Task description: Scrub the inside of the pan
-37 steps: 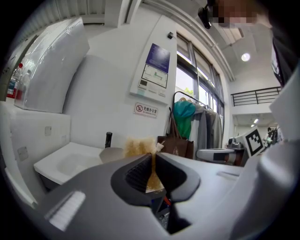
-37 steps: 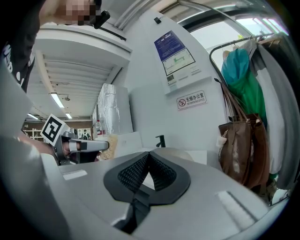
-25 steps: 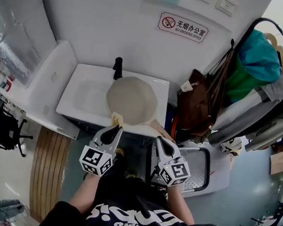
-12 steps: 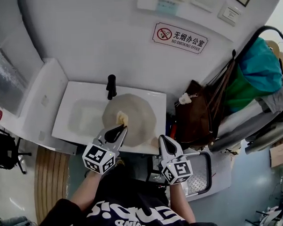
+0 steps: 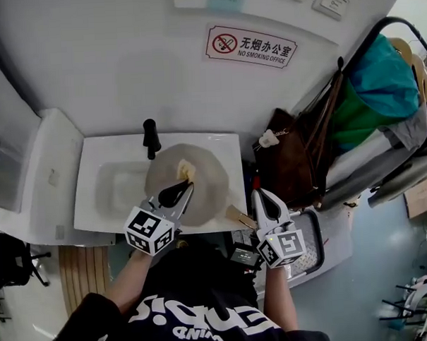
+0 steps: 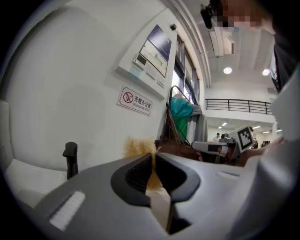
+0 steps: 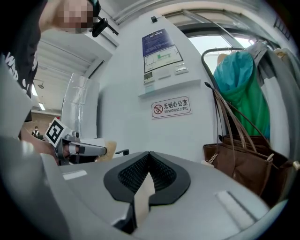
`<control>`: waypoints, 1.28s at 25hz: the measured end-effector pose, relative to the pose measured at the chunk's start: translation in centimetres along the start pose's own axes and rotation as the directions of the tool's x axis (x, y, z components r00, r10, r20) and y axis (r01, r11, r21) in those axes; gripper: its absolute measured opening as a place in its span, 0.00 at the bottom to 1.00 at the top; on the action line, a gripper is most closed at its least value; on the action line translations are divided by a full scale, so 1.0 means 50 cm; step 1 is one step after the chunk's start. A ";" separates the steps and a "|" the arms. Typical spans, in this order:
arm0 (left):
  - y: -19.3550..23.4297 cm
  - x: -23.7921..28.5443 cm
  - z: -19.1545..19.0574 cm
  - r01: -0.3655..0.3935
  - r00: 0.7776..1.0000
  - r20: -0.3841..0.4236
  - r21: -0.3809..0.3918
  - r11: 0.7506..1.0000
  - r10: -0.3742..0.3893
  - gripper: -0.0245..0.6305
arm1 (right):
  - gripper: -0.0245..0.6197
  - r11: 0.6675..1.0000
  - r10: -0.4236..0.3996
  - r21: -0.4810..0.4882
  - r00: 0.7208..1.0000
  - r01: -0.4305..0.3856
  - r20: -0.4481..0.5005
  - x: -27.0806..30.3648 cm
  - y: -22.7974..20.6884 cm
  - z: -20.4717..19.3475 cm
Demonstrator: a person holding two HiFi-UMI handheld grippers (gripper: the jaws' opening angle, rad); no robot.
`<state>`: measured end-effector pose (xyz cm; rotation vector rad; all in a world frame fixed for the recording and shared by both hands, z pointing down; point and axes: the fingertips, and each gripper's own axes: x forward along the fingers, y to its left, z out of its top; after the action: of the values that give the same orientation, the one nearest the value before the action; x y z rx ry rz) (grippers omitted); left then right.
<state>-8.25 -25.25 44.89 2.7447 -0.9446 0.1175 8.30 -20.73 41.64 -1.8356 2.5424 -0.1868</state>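
Observation:
A round beige pan (image 5: 203, 184) rests across the white sink (image 5: 95, 200), its wooden handle (image 5: 238, 216) pointing toward me at the lower right. My left gripper (image 5: 186, 186) hovers over the pan's inside, shut on a yellow sponge (image 5: 186, 169). In the left gripper view the sponge (image 6: 139, 146) sticks out past the pinched jaws of the left gripper (image 6: 153, 157). My right gripper (image 5: 264, 196) is to the right of the handle, shut with nothing in it. The right gripper view shows the right gripper (image 7: 149, 153) with its jaws pressed together.
A black faucet (image 5: 150, 137) stands at the sink's back edge. A brown bag (image 5: 287, 163) and hanging teal and green clothes (image 5: 379, 88) crowd the right side. A metal tread plate (image 5: 307, 250) lies on the floor at the right. A no-smoking sign (image 5: 250, 46) is on the wall.
The left gripper carried the sponge from the pan's near rim forward over its inside. The right gripper shifted forward and right, past the handle. The head view swung left.

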 end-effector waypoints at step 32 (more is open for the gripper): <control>-0.042 0.160 -0.066 0.104 0.988 -0.115 0.010 0.995 -0.102 0.07 | 0.36 0.907 0.238 -0.177 0.814 -0.381 -0.530 0.013 -0.011 -0.271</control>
<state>-0.66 -27.59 48.87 2.7615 -0.7734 0.2619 7.67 -20.21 55.18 -1.5529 3.3476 -0.3622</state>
